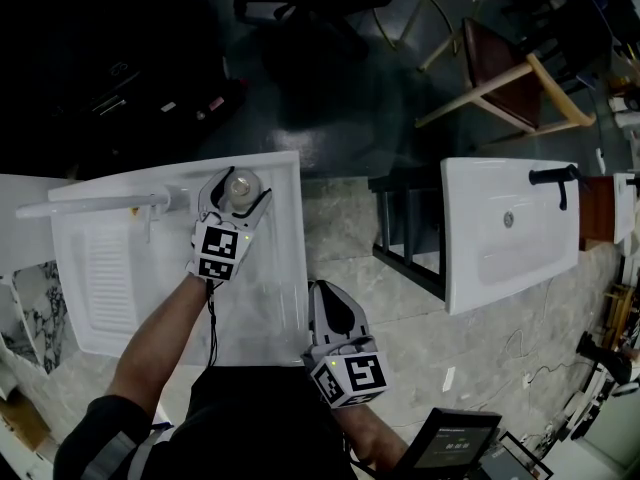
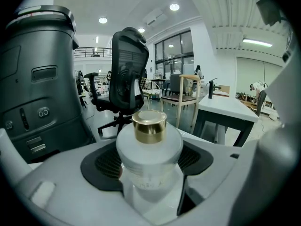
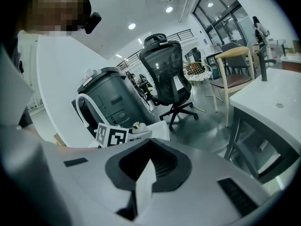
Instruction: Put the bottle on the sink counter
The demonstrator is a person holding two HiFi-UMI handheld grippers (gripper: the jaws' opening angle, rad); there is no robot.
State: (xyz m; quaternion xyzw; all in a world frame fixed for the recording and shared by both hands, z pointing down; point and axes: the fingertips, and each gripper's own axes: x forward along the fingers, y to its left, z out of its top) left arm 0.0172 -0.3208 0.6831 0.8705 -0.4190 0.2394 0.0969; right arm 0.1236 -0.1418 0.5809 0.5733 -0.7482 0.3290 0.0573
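A clear bottle [image 1: 243, 185] with a gold cap stands upright at the far edge of the white sink counter [image 1: 272, 298], just right of the white faucet [image 1: 100, 206]. My left gripper [image 1: 238, 198] is shut on the bottle, one finger on each side of it. In the left gripper view the bottle [image 2: 149, 149] fills the gap between the dark pads [image 2: 101, 166] of the left gripper [image 2: 149, 166]. My right gripper [image 1: 333, 300] hovers shut and empty at the counter's near right corner. In the right gripper view the right gripper [image 3: 146, 168] shows its jaws pressed together, with the bottle [image 3: 137, 125] small beyond.
The ribbed sink basin [image 1: 110, 278] lies left of the bottle. A second white sink [image 1: 510, 230] with a black faucet [image 1: 556, 178] stands to the right across a gap with a dark frame [image 1: 410, 238]. A wooden chair [image 1: 510, 78], an office chair [image 2: 127, 69] and a grey bin [image 2: 42, 79] stand beyond.
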